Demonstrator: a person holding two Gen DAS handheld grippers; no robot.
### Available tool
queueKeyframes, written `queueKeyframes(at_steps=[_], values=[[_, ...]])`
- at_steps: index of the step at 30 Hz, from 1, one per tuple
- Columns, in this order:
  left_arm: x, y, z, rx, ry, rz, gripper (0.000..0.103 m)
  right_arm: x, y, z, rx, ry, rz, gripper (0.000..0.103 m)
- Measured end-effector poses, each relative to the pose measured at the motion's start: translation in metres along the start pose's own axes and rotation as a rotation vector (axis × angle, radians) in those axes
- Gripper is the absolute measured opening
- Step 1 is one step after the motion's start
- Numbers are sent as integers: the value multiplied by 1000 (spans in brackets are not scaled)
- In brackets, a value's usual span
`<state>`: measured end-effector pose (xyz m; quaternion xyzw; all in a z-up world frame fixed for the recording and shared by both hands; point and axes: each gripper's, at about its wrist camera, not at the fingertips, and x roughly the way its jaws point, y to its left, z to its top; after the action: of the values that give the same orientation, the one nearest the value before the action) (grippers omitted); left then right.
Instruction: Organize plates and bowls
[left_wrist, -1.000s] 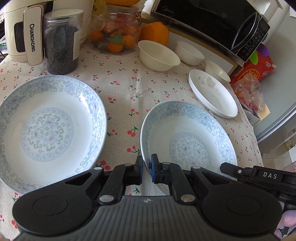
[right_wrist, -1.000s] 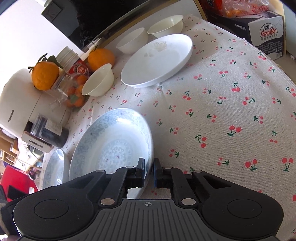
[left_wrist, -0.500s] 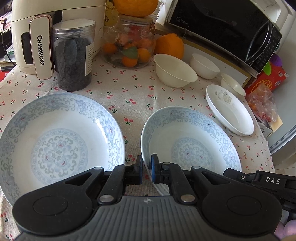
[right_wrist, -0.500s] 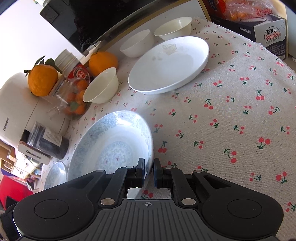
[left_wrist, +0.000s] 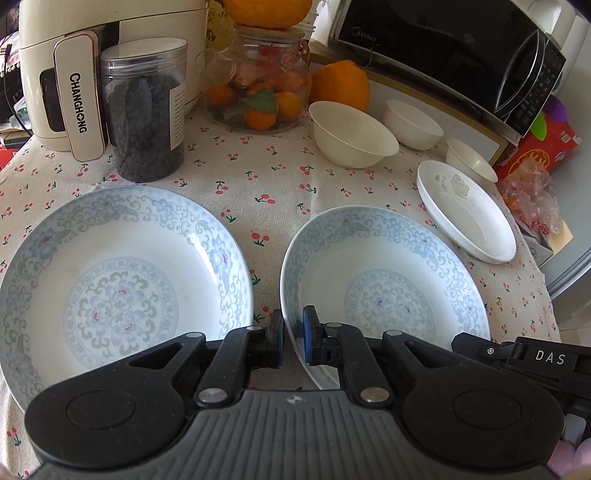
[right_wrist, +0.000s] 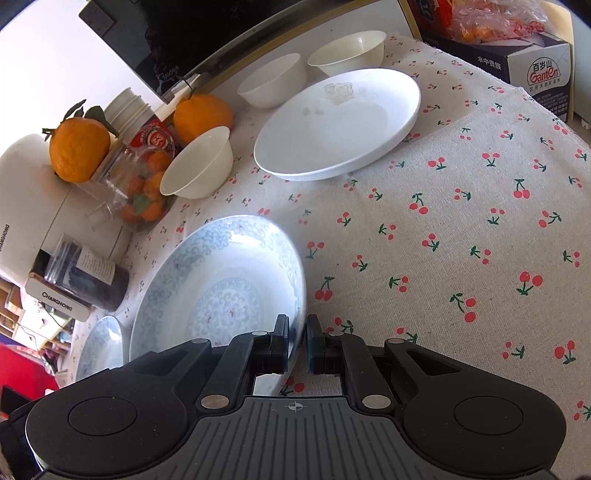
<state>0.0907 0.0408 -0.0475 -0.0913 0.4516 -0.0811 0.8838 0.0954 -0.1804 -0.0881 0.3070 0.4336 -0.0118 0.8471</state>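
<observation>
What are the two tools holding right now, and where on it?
Both grip the same blue-patterned plate: left tool on its left rim, right tool on its right rim.

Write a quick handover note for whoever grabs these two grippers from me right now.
Left gripper: jaws closed on the near left rim of the right-hand blue patterned plate.
Right gripper: jaws closed on the same plate's opposite rim; it looks tilted, so both grippers carry it.
The other blue patterned plate lies flat on the cherry tablecloth to the left.
The white plate and three cream bowls sit separately at the back right.
Done: nothing stacked yet.
Left: probably set the held plate on its twin, add the white plate, then nest the bowls.
</observation>
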Motion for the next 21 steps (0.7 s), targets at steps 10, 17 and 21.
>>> queueKeyframes(at_steps=[10, 17, 21], values=[[-5, -8, 1, 9, -1, 11, 25, -10, 8, 5, -12, -1, -22, 18], [-16, -14, 0, -10, -20, -2, 58, -31, 19, 7, -27, -50, 2, 70], [-27, -20, 1, 8, -49, -7, 78, -43, 24, 11, -26, -59, 18, 77]])
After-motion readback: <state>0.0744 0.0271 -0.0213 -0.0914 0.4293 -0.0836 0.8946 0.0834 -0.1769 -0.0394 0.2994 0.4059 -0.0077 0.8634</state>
